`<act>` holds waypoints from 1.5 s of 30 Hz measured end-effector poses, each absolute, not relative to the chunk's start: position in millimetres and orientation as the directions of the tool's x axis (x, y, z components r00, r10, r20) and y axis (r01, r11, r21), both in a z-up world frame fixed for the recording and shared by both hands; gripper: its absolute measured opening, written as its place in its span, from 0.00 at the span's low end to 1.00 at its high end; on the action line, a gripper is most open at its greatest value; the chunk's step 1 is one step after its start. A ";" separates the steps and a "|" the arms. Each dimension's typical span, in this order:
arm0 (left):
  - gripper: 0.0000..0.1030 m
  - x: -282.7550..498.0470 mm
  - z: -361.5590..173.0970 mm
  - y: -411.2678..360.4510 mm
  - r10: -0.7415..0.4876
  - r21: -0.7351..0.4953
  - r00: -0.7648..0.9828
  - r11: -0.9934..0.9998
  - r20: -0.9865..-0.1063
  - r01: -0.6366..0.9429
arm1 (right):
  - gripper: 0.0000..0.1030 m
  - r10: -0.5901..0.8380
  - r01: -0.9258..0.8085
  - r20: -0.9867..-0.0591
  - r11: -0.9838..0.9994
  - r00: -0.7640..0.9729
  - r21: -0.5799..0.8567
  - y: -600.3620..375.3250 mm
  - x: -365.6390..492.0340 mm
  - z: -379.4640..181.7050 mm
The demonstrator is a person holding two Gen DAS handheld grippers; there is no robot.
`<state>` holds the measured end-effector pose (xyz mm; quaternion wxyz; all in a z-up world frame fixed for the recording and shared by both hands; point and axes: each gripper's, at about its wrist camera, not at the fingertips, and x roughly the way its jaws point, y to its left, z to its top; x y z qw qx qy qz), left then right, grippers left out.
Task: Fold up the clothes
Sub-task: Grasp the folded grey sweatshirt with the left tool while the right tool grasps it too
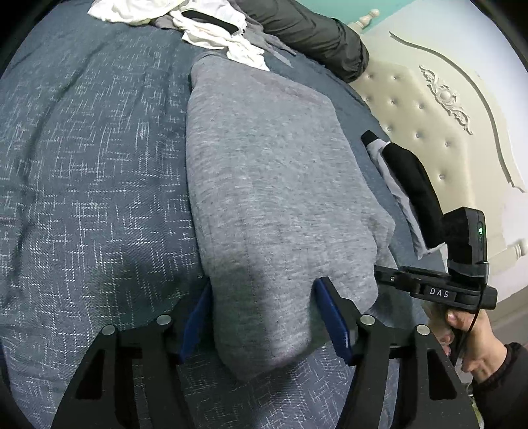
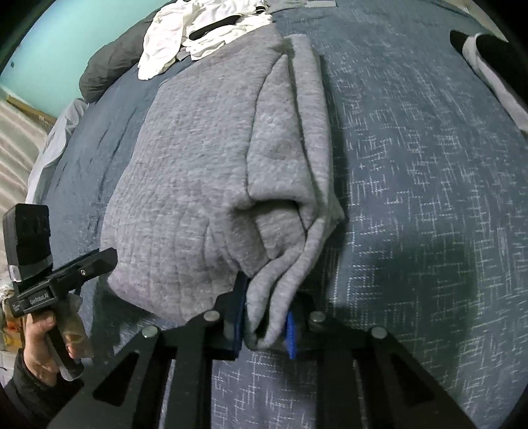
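A folded grey knit garment (image 1: pixel 264 171) lies lengthwise on the blue patterned bedspread (image 1: pixel 82 165). My left gripper (image 1: pixel 264 287) is at its near end; the thick bundle fills the gap and both blue pads press its sides. In the right wrist view the same grey garment (image 2: pixel 198 171) shows a folded sleeve along its right side. My right gripper (image 2: pixel 267 297) is shut on the garment's near right edge, with a thin layer pinched between its pads. Each gripper appears in the other's view, held by a hand: the right one (image 1: pixel 429 287) and the left one (image 2: pixel 66 274).
A heap of white clothes (image 1: pixel 211 29) and a dark jacket (image 1: pixel 313 33) lie at the far end of the bed. A black and pale grey garment (image 1: pixel 409 184) lies near the cream tufted headboard (image 1: pixel 429 115). The bedspread (image 2: pixel 412 198) stretches right of the garment.
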<state>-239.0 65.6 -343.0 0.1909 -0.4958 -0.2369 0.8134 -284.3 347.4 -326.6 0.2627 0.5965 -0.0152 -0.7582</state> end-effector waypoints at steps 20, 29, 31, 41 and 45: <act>0.72 -242.8 -354.3 62.8 0.557 -0.585 -0.407 -0.808 -0.724 -0.066 | 0.34 -0.473 0.329 -0.874 -0.847 -0.107 0.418 333.6 -297.3 -330.7; 0.72 -246.1 -351.8 70.5 0.548 -0.569 -0.420 -0.818 -0.723 -0.087 | 0.29 -0.484 0.346 -0.866 -0.840 -0.125 0.419 336.4 -292.5 -333.9; 0.68 -245.6 -350.0 71.7 0.544 -0.561 -0.426 -0.822 -0.723 -0.097 | 0.24 -0.467 0.366 -0.873 -0.844 -0.144 0.391 332.0 -289.8 -331.0; 0.52 -235.8 -321.0 80.2 0.502 -0.492 -0.496 -0.855 -0.708 -0.163 | 0.15 -0.468 0.415 -0.851 -0.841 -0.238 0.346 325.5 -276.6 -301.4; 0.49 -230.6 -307.6 83.7 0.497 -0.476 -0.520 -0.860 -0.695 -0.186 | 0.15 -0.491 0.429 -0.831 -0.830 -0.259 0.356 327.4 -271.8 -283.8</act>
